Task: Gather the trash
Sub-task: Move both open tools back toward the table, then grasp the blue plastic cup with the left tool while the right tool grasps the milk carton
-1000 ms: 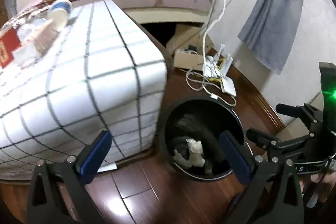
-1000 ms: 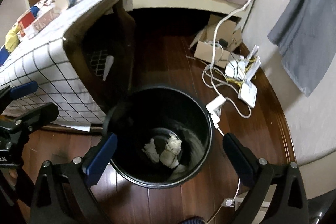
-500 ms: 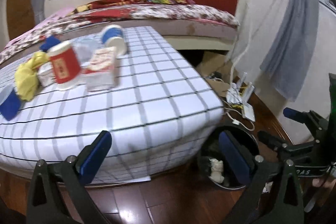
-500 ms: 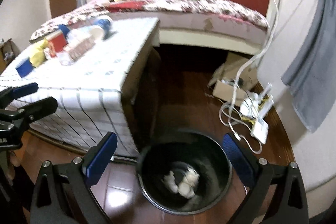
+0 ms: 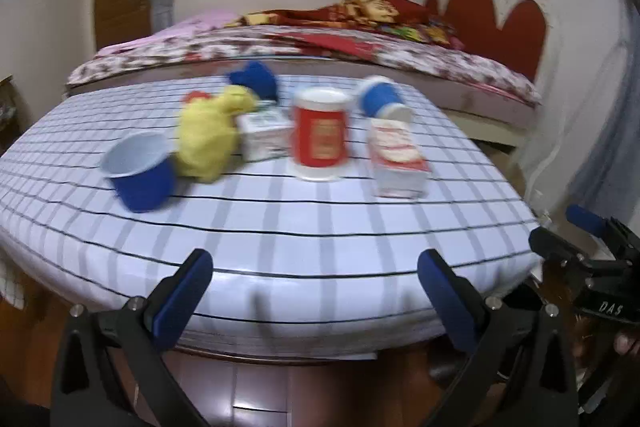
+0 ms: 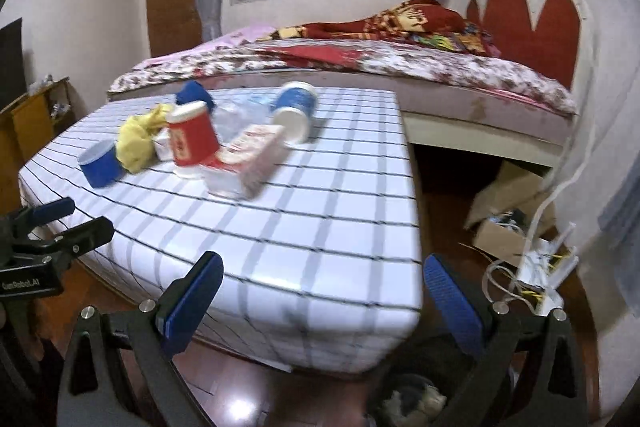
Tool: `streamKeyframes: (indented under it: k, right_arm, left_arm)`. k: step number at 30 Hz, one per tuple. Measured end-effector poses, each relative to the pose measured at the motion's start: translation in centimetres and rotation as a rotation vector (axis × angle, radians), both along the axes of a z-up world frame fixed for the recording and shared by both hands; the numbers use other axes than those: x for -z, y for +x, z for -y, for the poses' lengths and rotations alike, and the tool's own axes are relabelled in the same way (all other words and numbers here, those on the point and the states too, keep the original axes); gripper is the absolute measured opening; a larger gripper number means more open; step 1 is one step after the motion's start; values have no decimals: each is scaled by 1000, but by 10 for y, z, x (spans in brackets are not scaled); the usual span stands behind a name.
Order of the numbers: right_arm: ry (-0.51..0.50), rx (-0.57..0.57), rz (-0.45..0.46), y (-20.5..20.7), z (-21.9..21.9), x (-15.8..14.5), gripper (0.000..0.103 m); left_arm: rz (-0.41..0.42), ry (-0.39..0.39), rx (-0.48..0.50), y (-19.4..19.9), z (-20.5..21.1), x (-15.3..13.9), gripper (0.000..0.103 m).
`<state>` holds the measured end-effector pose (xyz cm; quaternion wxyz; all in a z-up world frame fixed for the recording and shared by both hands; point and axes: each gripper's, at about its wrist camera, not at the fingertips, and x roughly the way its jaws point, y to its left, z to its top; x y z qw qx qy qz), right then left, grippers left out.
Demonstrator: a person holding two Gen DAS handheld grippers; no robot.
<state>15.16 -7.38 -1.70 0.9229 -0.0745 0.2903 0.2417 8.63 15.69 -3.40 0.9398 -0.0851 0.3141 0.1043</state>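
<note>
Trash lies on a checked table (image 5: pixel 320 227): a blue cup (image 5: pixel 138 175), a yellow crumpled wrapper (image 5: pixel 208 137), a white box (image 5: pixel 262 133), a red cup upside down (image 5: pixel 320 139), a red-white carton (image 5: pixel 396 159) and a tipped blue-white cup (image 5: pixel 382 101). My left gripper (image 5: pixel 316 295) is open and empty at the table's near edge. My right gripper (image 6: pixel 320 301) is open and empty at the table's right corner (image 6: pixel 360 287). The red cup (image 6: pixel 192 141) and carton (image 6: pixel 248 155) also show in the right wrist view. The black bin (image 6: pixel 412 399), with white crumpled paper in it, sits below the right gripper.
A bed (image 5: pixel 360 43) with a red blanket stands behind the table. A cardboard box (image 6: pixel 504 223), cables and a white router (image 6: pixel 540 279) lie on the wooden floor at the right. A wooden shelf (image 6: pixel 32 115) stands at the left wall.
Both grippers have risen and swung from over the bin up to face the table top. The bin has dropped out of the left view and to the bottom edge of the right view.
</note>
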Motion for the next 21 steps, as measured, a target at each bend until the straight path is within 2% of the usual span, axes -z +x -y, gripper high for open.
streamKeyframes:
  k: [3,6,12,21]
  right_arm:
    - [26,-16,-29,8,-24,4,102]
    - [-28,-17,-65,14,-47,8,102]
    - [-67,-34,-82,27,-85,14,102]
    - [-67,38,-141,70,-120,23,102]
  left_arm:
    - [0,2,-65,-5,-33,1,102]
    - [1,10,-130,-2,-68,3,102]
    - [-7,77,-209,14,-115,12,102]
    - [-26,87,-216,49,-144,23,102]
